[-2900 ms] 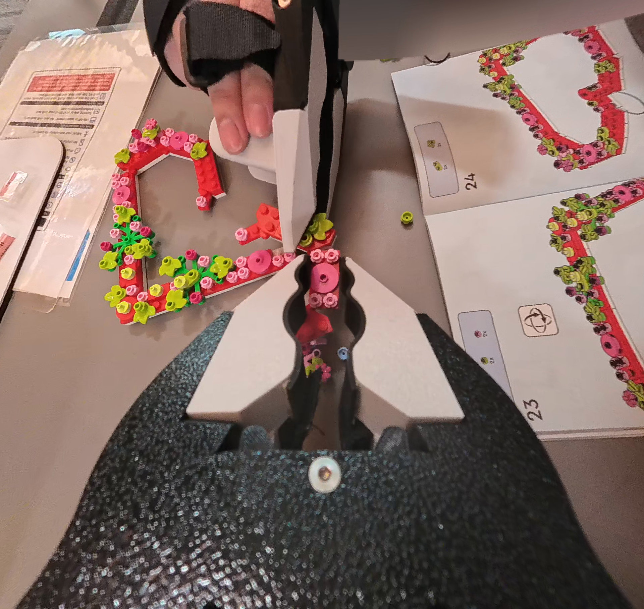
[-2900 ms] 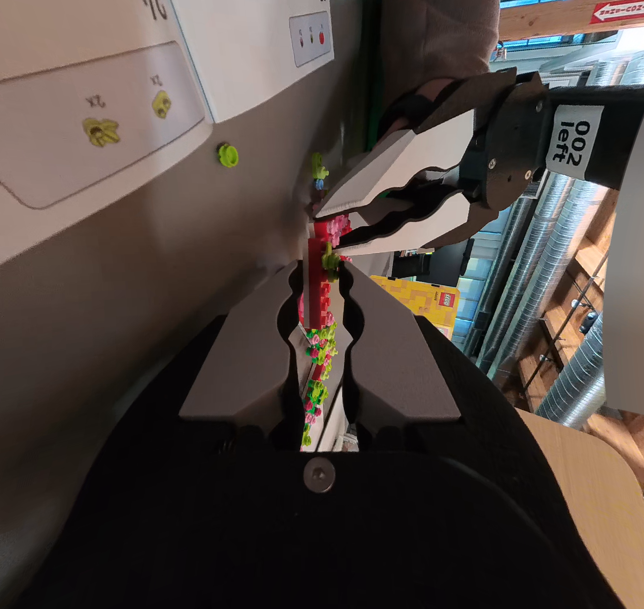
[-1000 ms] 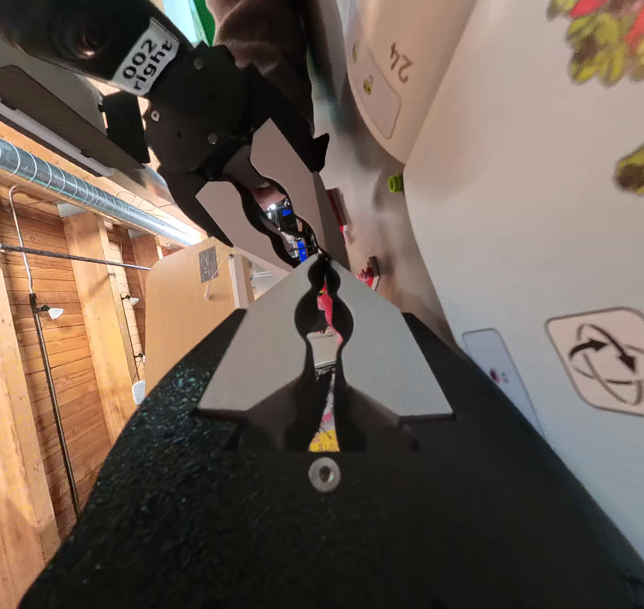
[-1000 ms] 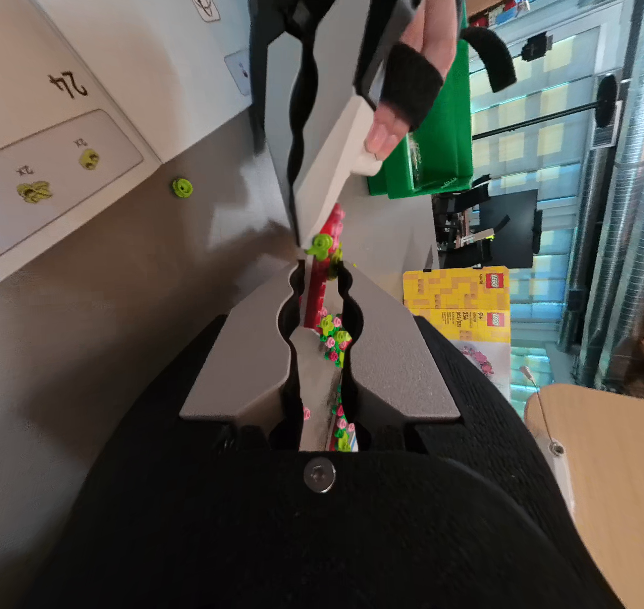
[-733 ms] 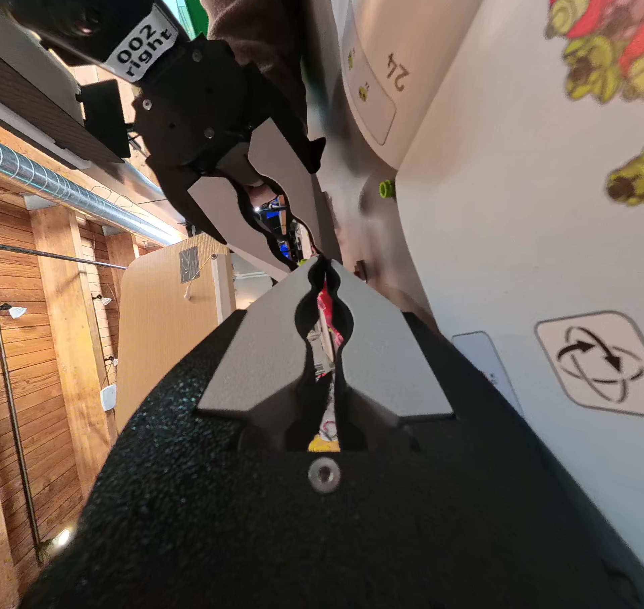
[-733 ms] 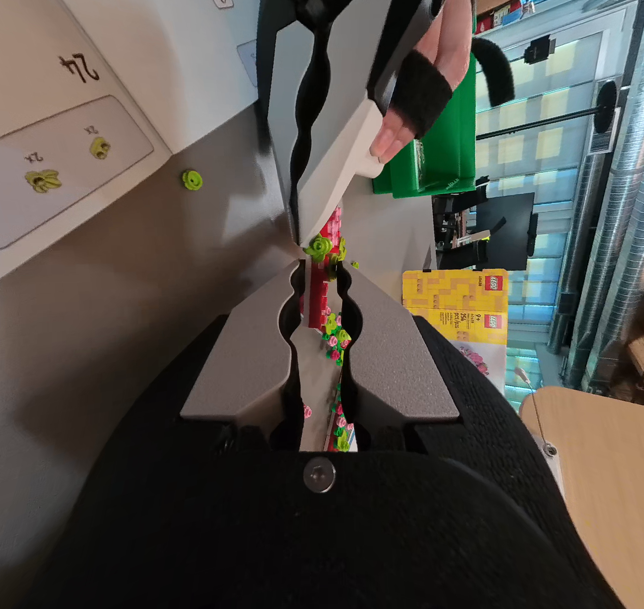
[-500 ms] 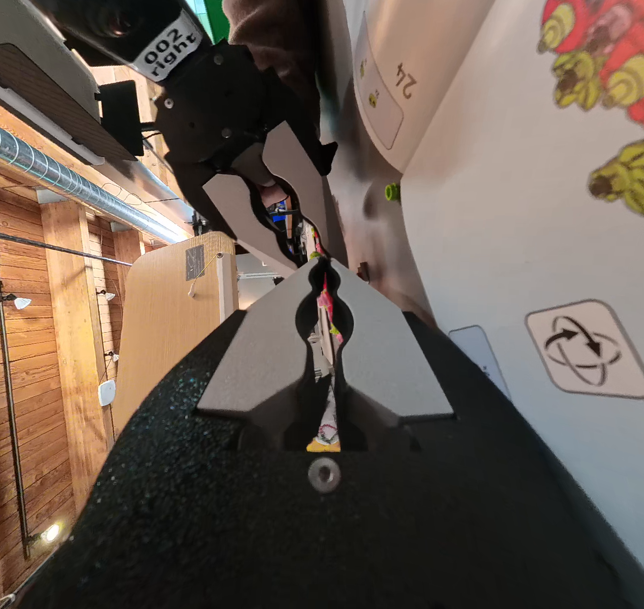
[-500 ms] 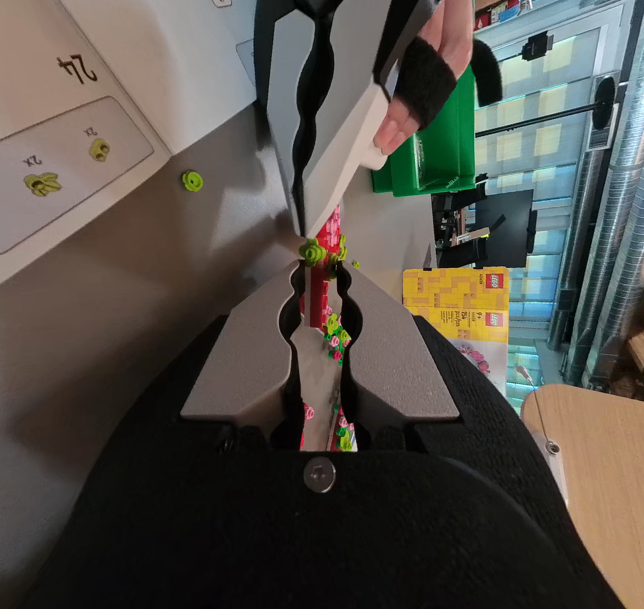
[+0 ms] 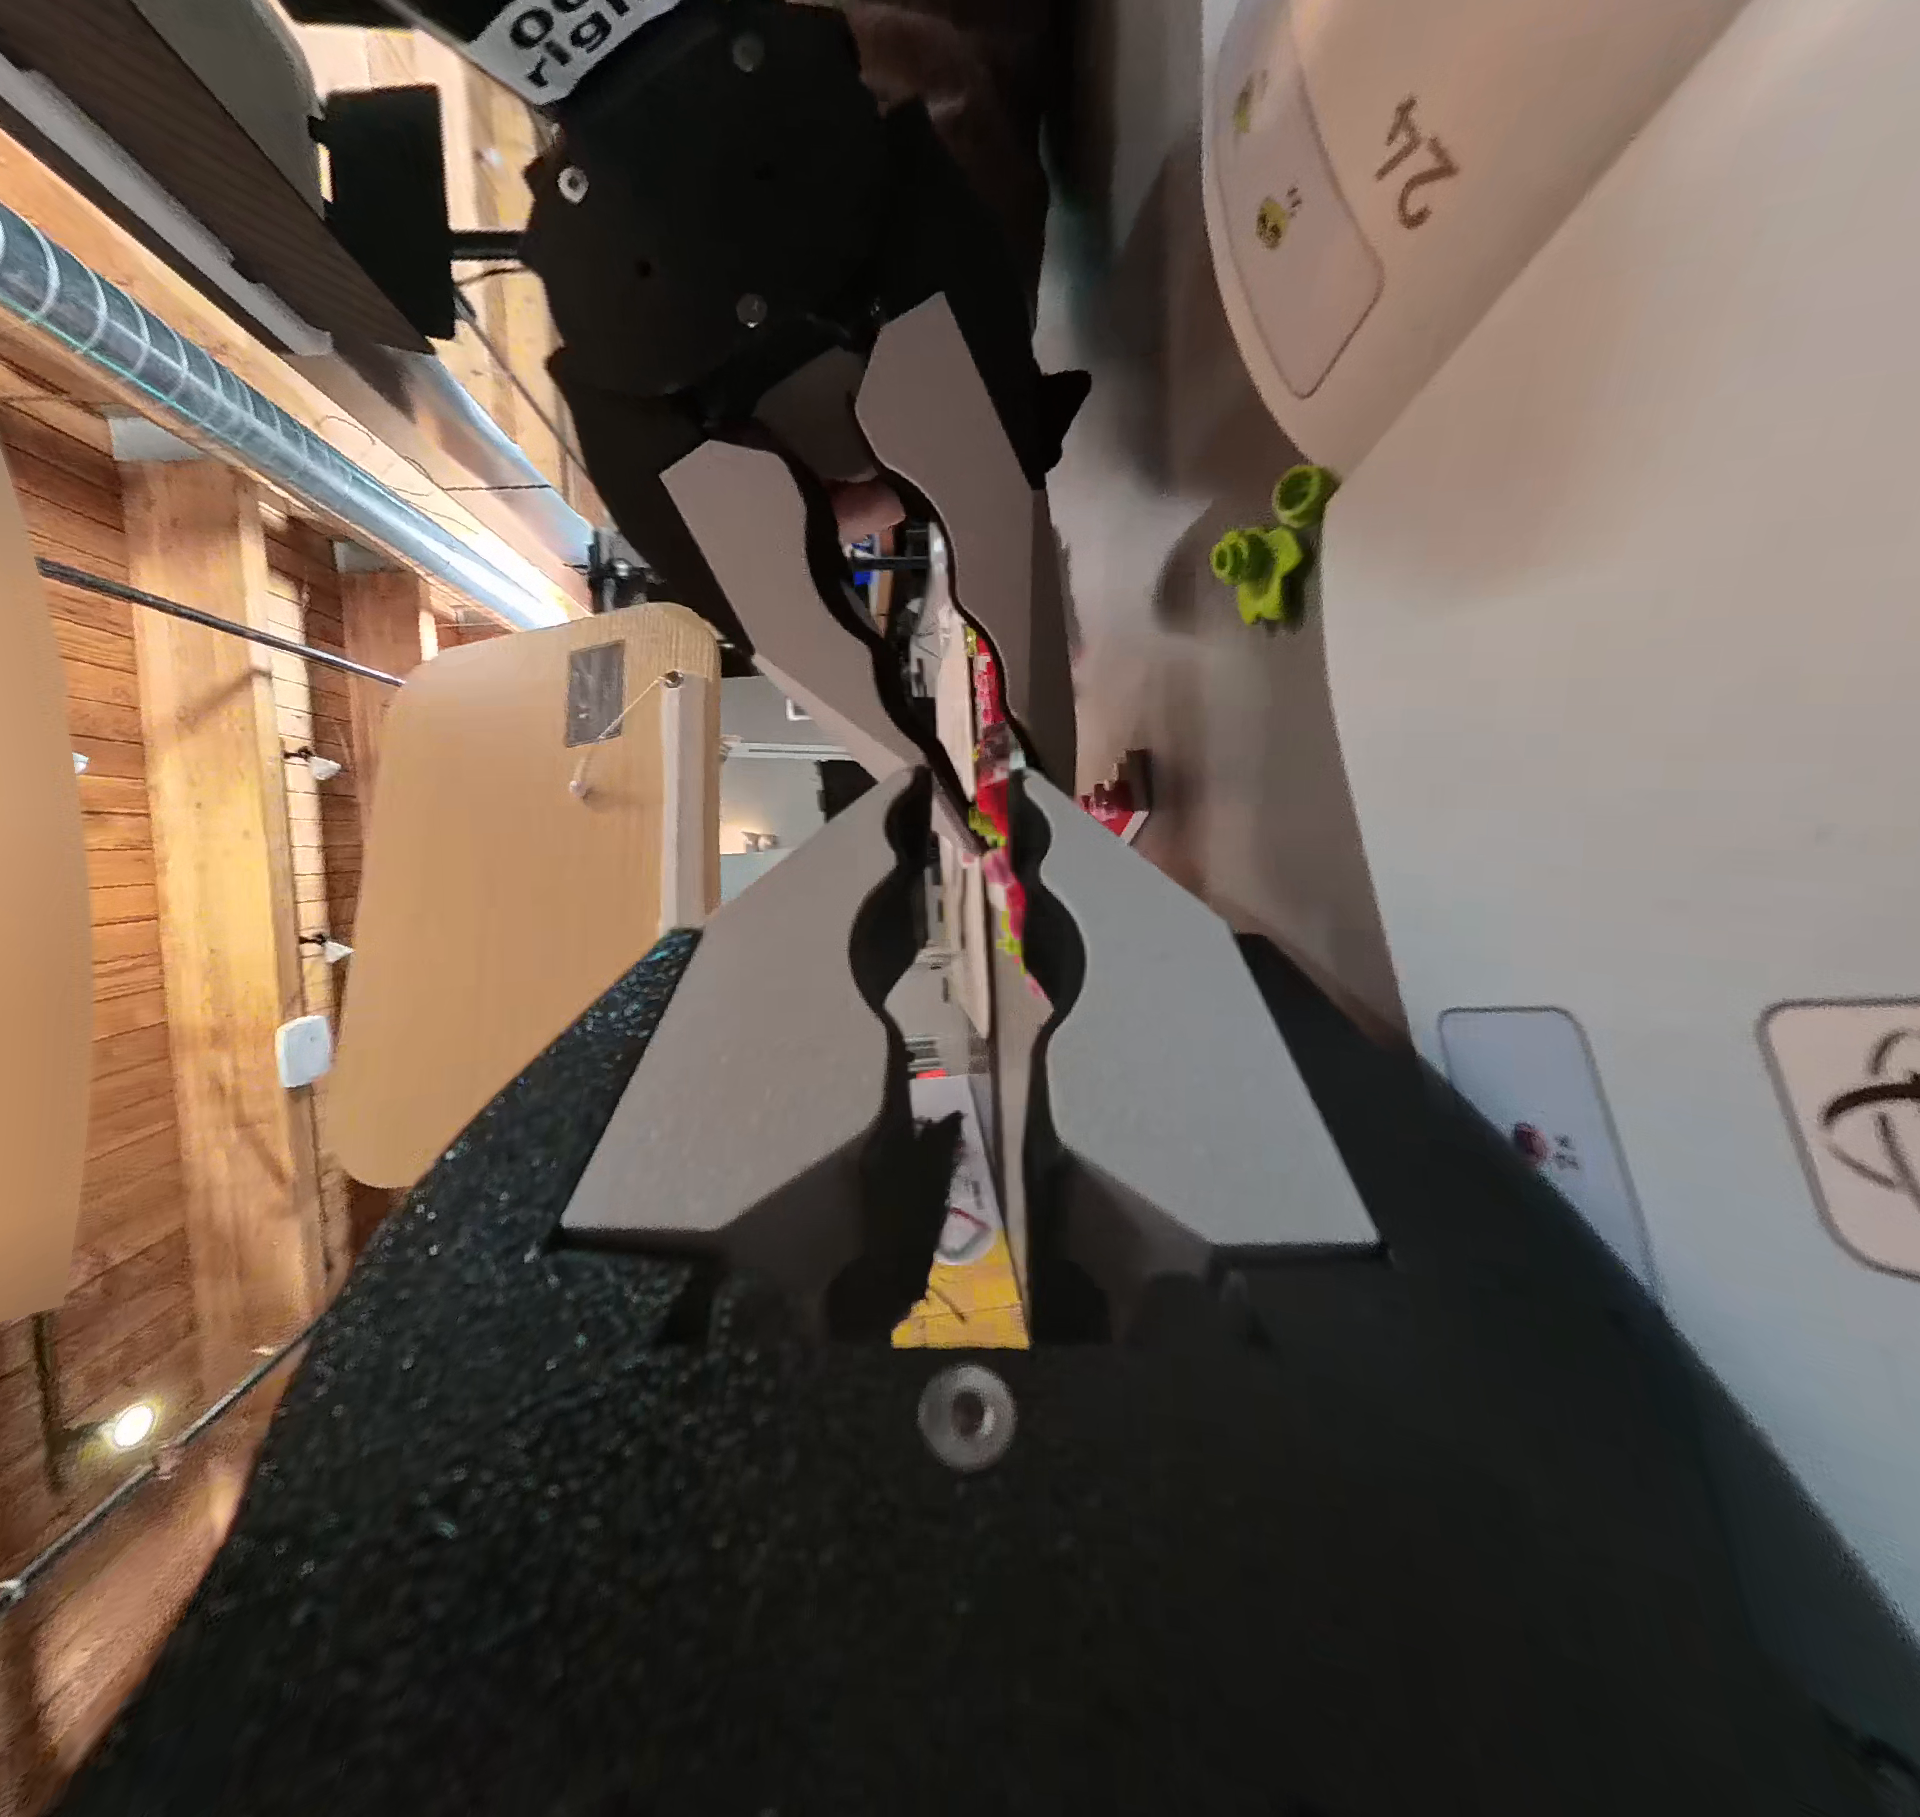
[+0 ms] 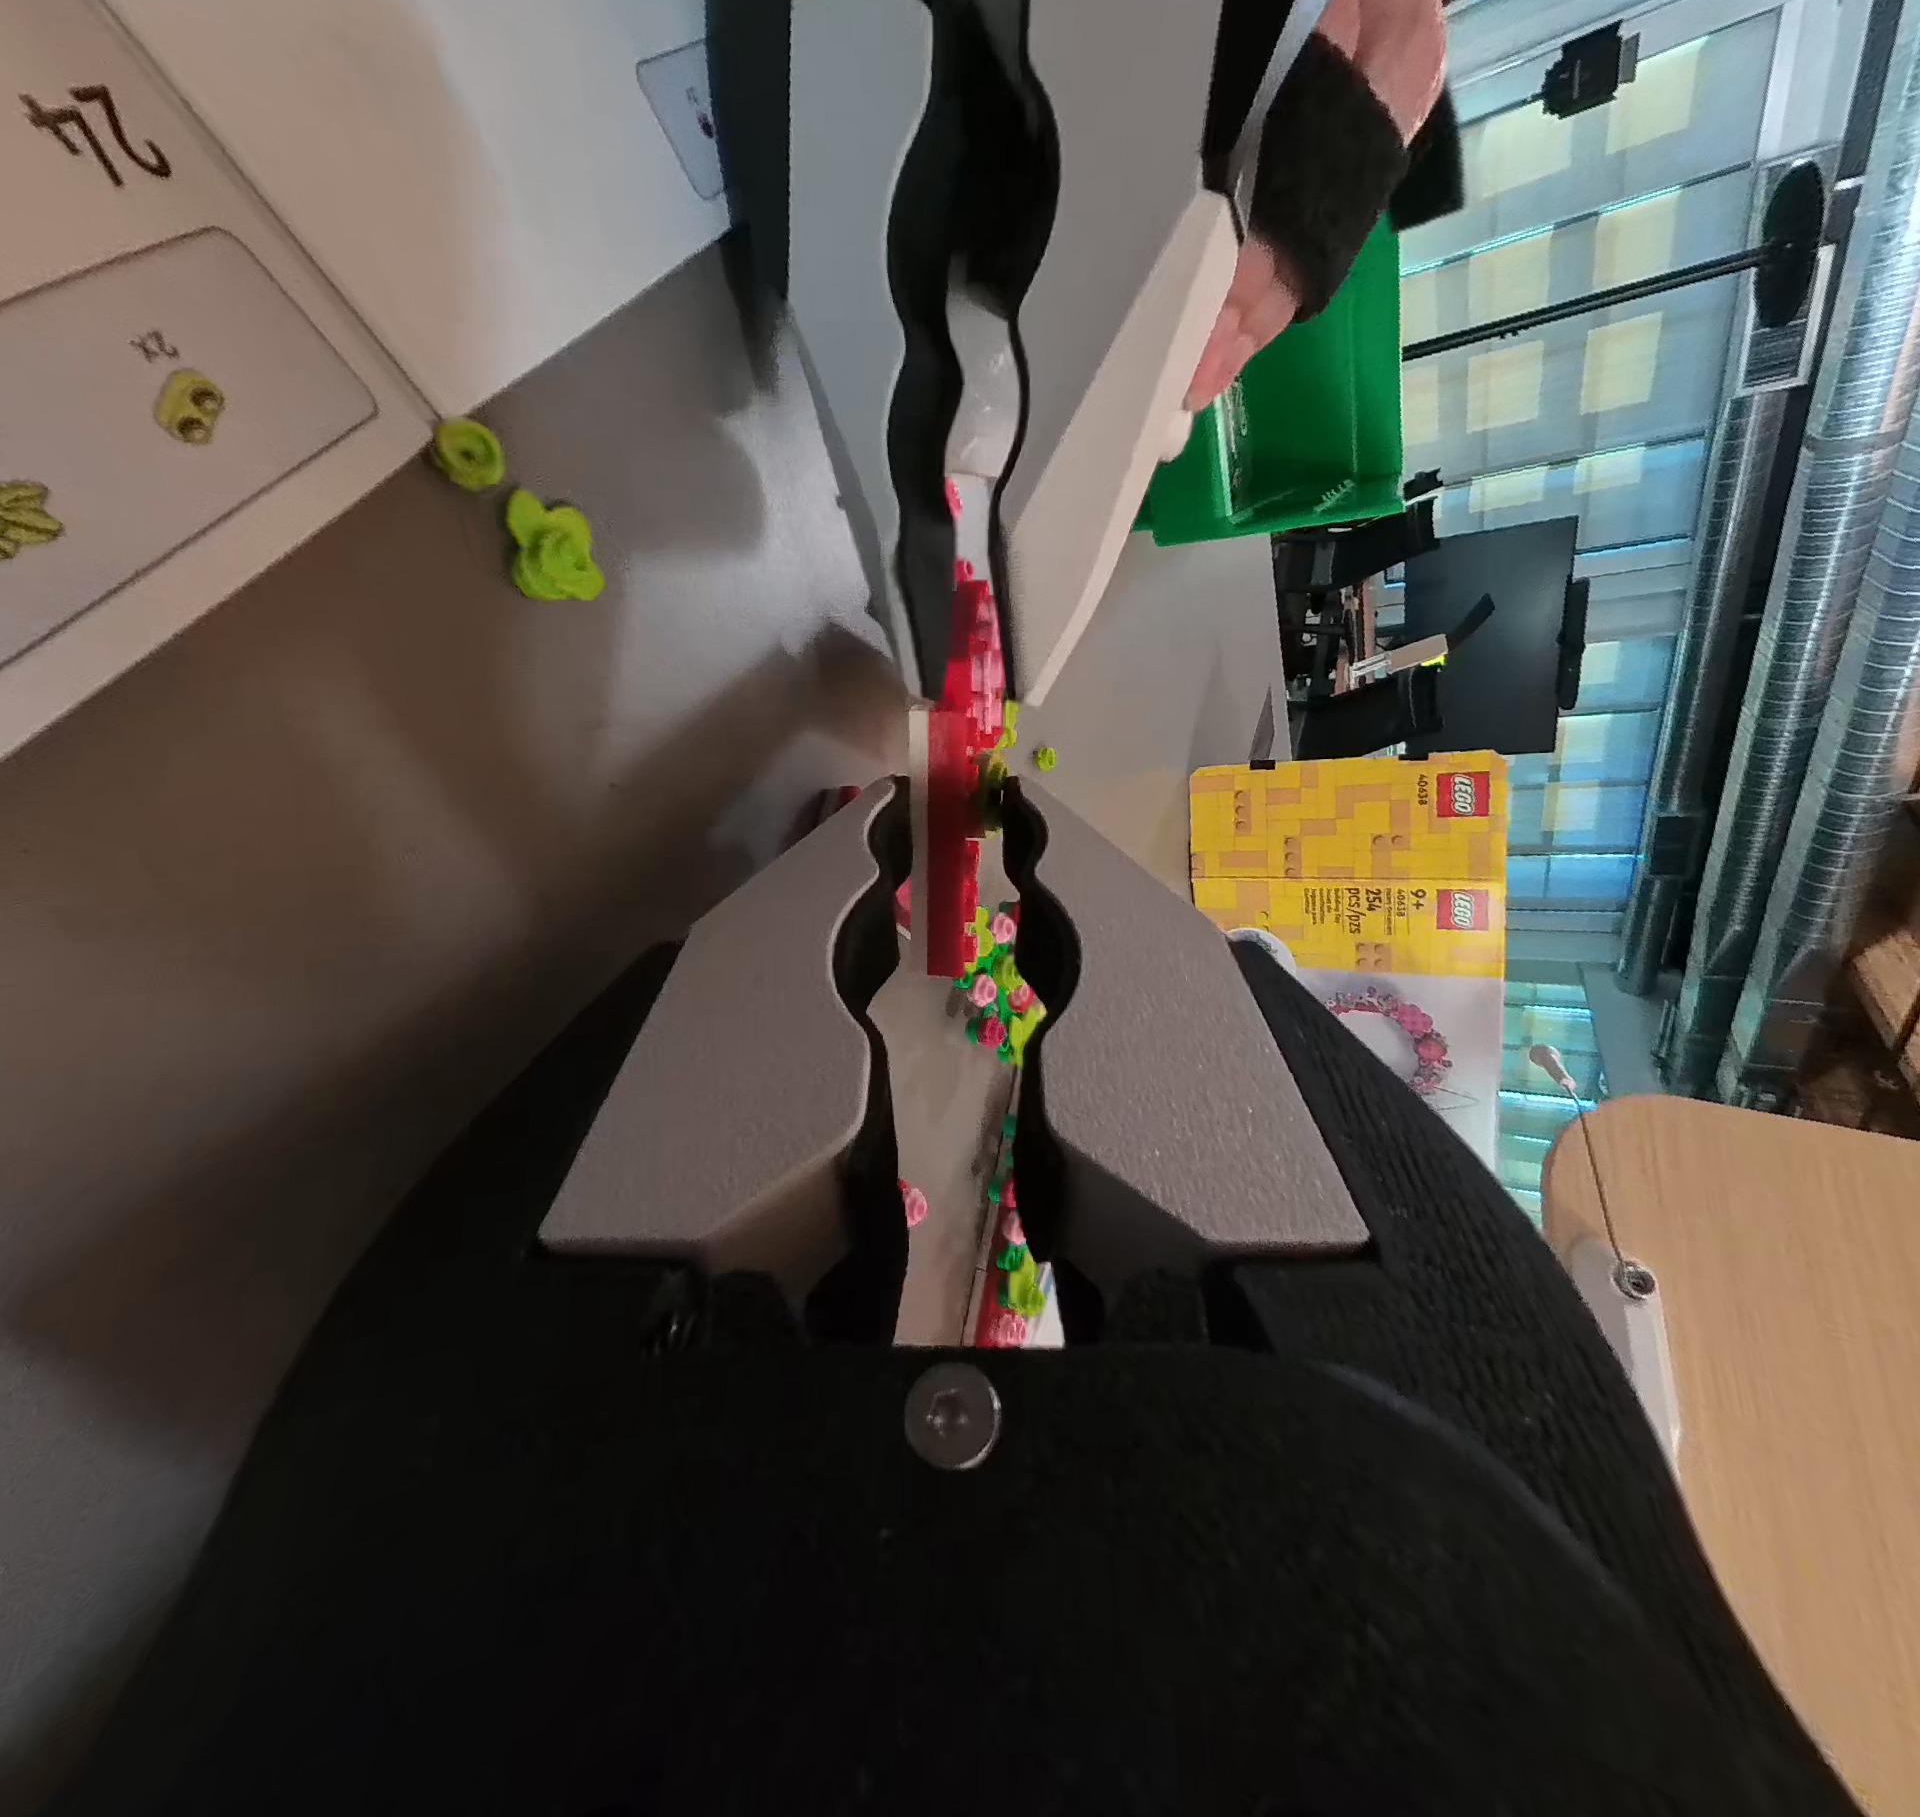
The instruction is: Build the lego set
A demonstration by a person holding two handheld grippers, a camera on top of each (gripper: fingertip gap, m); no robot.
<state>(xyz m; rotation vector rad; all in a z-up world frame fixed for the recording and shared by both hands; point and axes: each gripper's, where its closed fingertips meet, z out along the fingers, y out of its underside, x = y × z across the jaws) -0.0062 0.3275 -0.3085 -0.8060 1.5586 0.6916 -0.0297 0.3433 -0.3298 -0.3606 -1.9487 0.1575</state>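
Currently | right gripper (image 10: 951, 780) clamped on red lego frame (image 10: 951, 832) | left gripper (image 10: 966, 697) grips its far end | yellow lego box (image 10: 1351, 863) closed, contents hidden | two lime pieces (image 10: 551, 546) loose on table (image 10: 312, 884)

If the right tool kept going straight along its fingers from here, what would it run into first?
The red lego piece between the right tool's fingers already blocks that line; just beyond it come the left tool's fingertips, nearly tip to tip, though depth is hard to judge.

Grey wavy-edged fingers (image 9: 1174, 1040) on black textured gripper bodies.
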